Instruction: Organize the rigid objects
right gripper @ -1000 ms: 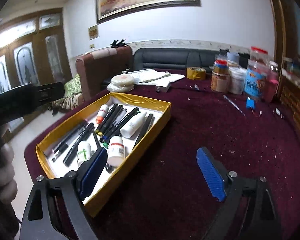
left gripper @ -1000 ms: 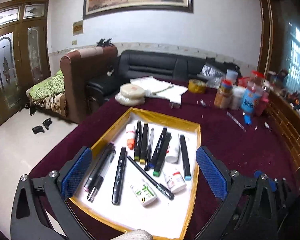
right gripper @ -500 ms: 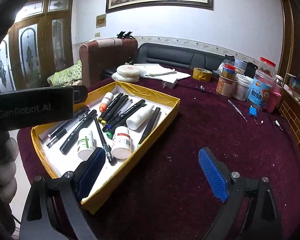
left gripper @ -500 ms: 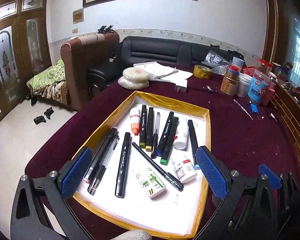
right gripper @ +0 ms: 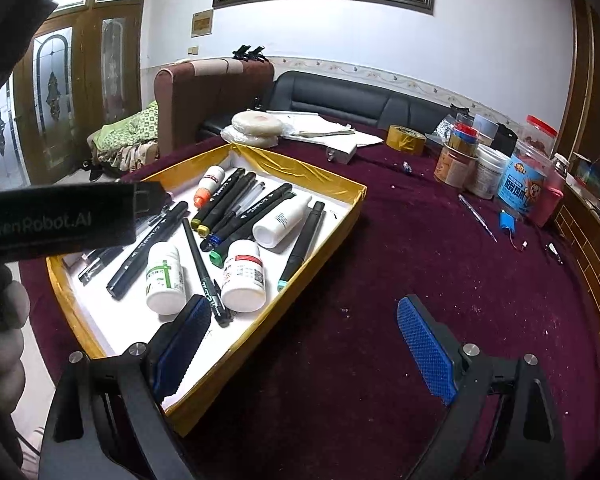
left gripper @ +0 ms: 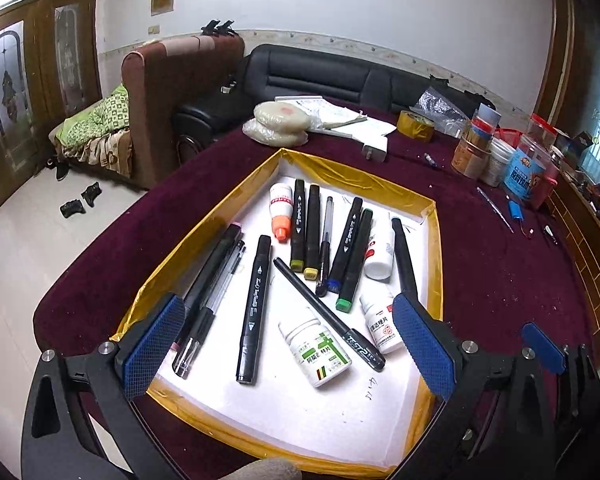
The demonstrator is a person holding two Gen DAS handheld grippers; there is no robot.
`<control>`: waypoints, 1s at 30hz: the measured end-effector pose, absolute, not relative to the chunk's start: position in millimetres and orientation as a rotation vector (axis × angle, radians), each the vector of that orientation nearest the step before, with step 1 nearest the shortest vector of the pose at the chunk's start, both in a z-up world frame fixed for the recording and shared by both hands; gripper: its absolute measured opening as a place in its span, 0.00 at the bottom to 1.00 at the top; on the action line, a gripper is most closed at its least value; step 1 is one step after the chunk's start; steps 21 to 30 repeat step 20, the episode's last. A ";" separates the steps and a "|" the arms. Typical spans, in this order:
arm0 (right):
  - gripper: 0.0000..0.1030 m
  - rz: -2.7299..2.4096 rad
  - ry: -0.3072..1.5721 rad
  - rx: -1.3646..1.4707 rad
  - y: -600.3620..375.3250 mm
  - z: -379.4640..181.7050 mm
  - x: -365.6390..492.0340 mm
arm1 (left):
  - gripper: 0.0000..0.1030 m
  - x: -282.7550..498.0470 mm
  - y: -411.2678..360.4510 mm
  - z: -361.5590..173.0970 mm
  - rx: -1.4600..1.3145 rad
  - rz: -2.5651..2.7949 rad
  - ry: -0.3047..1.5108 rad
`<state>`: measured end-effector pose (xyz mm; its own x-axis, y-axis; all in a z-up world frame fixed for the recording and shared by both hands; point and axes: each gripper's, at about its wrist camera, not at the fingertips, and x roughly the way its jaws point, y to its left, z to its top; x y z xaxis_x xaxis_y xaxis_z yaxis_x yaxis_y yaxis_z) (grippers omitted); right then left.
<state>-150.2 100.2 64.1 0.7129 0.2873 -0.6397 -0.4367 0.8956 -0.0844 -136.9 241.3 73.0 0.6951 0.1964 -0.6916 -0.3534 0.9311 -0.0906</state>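
Left gripper: fingers spread wide, nothing held, hanging over the near end of the gold-rimmed tray. Just ahead of its left pad, a pink-capped black marker and a clear-barrelled pen lie side by side. Between the pads: a long black marker, a green-label pill bottle, a slanted black pen marked "TEST". A red-label pill bottle lies just beside the right pad. Farther ahead sit an orange-capped bottle, a row of black markers and a white bottle.

Right gripper: fingers equally wide, empty. Its left pad overhangs the tray's near corner, near the two pill bottles; its right pad is over bare maroon tablecloth. Beyond the right pad, well apart, stand jars.
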 end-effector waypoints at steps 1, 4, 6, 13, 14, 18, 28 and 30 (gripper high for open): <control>0.89 0.406 0.670 -0.238 100.2 63.6 -149.6 | 1.00 -136.5 241.3 72.0 -0.225 0.308 0.746; 0.89 0.405 0.673 -0.244 101.1 63.0 -149.0 | 1.00 -134.3 241.5 69.9 -0.225 0.303 0.757; 0.89 0.409 0.672 -0.249 102.7 62.8 -149.6 | 1.00 -133.2 242.0 69.0 -0.227 0.301 0.763; 0.89 0.409 0.677 -0.246 102.3 62.8 -148.1 | 1.00 -132.7 241.3 67.8 -0.232 0.294 0.769; 0.89 0.409 0.678 -0.246 101.9 62.7 -147.7 | 1.00 -132.3 241.7 67.3 -0.234 0.293 0.772; 0.89 0.412 0.682 -0.242 100.3 62.8 -146.5 | 1.00 -129.7 242.6 64.9 -0.252 0.272 0.799; 0.89 0.413 0.685 -0.236 97.7 62.7 -145.2 | 1.00 -127.7 241.7 63.7 -0.257 0.272 0.810; 0.89 0.413 0.685 -0.236 97.7 62.7 -145.2 | 1.00 -127.7 241.7 63.7 -0.257 0.272 0.810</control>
